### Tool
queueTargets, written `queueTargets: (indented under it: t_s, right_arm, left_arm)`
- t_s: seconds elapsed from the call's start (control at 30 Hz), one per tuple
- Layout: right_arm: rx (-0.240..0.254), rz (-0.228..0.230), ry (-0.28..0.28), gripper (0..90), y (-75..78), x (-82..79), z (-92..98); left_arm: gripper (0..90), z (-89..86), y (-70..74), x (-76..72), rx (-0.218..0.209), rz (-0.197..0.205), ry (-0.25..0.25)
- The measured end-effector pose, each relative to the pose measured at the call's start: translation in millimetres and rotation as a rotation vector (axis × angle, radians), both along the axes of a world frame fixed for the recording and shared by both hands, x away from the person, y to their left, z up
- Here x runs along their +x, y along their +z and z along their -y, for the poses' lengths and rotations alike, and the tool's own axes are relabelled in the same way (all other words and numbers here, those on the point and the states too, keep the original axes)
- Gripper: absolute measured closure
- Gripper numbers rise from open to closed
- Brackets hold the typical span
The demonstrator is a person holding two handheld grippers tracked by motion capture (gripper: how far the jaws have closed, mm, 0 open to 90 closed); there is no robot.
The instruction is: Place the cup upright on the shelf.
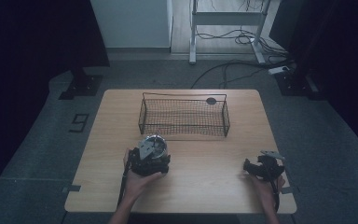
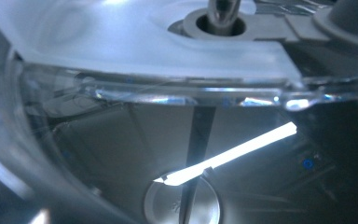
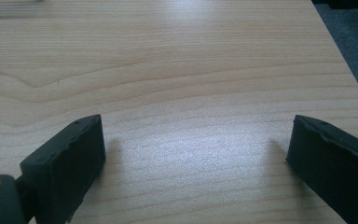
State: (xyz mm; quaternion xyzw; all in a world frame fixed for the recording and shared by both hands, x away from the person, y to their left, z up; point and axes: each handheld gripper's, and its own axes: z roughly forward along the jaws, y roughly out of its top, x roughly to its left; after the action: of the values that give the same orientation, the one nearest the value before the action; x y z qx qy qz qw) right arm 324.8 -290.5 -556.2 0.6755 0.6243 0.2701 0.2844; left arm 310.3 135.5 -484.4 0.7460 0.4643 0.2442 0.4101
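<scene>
My left gripper [image 1: 150, 158] holds a clear round container [image 1: 153, 145] with a grey lid, tilted, just above the wooden table [image 1: 205, 172] near its front left. In the left gripper view the container [image 2: 168, 84] presses right up to the camera; its clear wall, pale lid and a metal shaft [image 2: 221, 11] show, and the jaws are hidden behind it. A black wire basket [image 1: 184, 95] stands just beyond, at the table's back middle. My right gripper [image 1: 248, 166] rests low at the front right, open over bare wood [image 3: 196, 154], with nothing between its fingers.
A small black disc [image 1: 210, 100] lies at the basket's far right corner. The table's right edge [image 3: 349, 70] runs close beside the right gripper, with grey floor past it. A desk frame and cables [image 1: 228, 42] stand on the floor behind.
</scene>
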Motion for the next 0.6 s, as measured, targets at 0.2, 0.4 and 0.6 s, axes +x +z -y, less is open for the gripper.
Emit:
queueTargets:
  t_s: [0.2, 0.4, 0.6]
  right_arm:
    - [0.0, 0.0, 0.0, 4.1, 0.0, 0.0, 0.0]
    - [0.0, 0.001, 0.001, 4.2, 0.0, -0.1, -0.1]
    - [0.0, 0.002, 0.001, 4.4, 0.1, -0.1, -0.2]
  left_arm:
    - [3.9, -0.6, -0.5, -0.7, 0.0, 0.003, -0.006]
    - [4.0, -2.9, 0.8, -1.0, 0.002, -0.006, -0.033]
    - [4.1, -4.7, 3.1, -0.2, -0.012, -0.021, -0.048]
